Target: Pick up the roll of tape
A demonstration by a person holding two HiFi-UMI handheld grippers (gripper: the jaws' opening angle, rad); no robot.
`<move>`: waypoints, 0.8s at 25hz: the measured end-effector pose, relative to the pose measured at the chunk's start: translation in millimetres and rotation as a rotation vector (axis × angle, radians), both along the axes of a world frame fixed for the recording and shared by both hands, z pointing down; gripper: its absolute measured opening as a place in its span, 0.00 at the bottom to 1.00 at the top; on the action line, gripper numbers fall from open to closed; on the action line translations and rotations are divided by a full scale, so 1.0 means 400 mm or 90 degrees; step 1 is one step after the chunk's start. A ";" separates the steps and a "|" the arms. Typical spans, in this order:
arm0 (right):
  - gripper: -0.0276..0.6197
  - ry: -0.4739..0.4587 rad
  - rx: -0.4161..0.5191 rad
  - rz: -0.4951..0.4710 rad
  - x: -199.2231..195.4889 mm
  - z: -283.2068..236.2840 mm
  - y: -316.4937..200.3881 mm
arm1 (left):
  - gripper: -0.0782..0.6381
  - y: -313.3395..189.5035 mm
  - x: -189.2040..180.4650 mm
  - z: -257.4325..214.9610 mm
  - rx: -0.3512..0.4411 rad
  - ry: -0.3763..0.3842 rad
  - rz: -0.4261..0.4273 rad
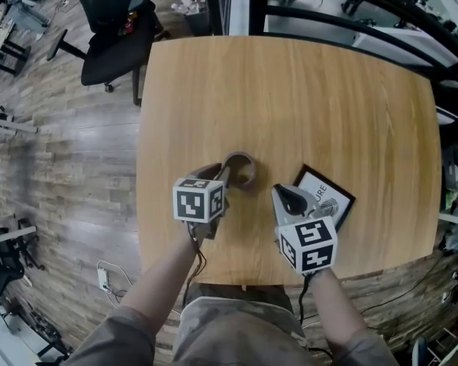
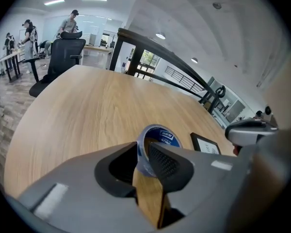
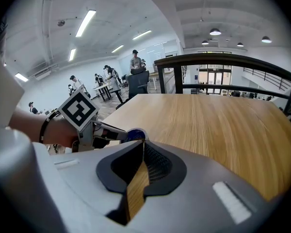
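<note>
The roll of tape [image 1: 242, 169], grey-brown with a blue printed core [image 2: 161, 137], stands on edge on the wooden table [image 1: 290, 90] near its front. My left gripper [image 1: 224, 176] reaches it from the left, and in the left gripper view its jaws [image 2: 143, 154] pinch the roll's near wall, one pad inside the ring and one outside. My right gripper [image 1: 291, 197] hovers just right of the roll, over a black-framed picture [image 1: 326, 199]. Its jaws [image 3: 142, 147] meet at the tips with nothing between them. The roll [image 3: 135, 134] shows just beyond them.
The black-framed picture [image 2: 206, 143] lies flat right of the tape. A black office chair [image 1: 114, 29] stands off the table's far left corner and a dark railing [image 1: 351, 21] runs behind the table. The table's front edge is close under my hands. People work at distant desks.
</note>
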State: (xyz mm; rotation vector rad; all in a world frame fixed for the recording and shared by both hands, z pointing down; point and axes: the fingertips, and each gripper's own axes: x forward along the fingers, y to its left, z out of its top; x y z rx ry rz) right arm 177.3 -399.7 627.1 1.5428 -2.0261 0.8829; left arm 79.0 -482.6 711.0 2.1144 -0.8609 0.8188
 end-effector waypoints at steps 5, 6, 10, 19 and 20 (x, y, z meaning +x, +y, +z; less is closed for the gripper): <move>0.07 0.000 0.007 0.004 0.002 -0.021 0.009 | 0.17 0.024 0.014 -0.025 0.008 0.029 0.015; 0.07 0.000 0.010 0.004 0.002 -0.029 0.012 | 0.17 0.031 0.015 -0.033 0.011 0.034 0.020; 0.07 0.003 0.025 0.010 0.007 -0.064 0.022 | 0.17 0.048 0.010 -0.076 0.027 0.048 0.033; 0.07 0.010 0.114 0.021 0.011 -0.262 0.016 | 0.17 0.030 -0.034 -0.326 0.144 0.105 0.052; 0.07 0.013 0.129 0.022 0.012 -0.294 0.019 | 0.17 0.033 -0.040 -0.360 0.160 0.108 0.056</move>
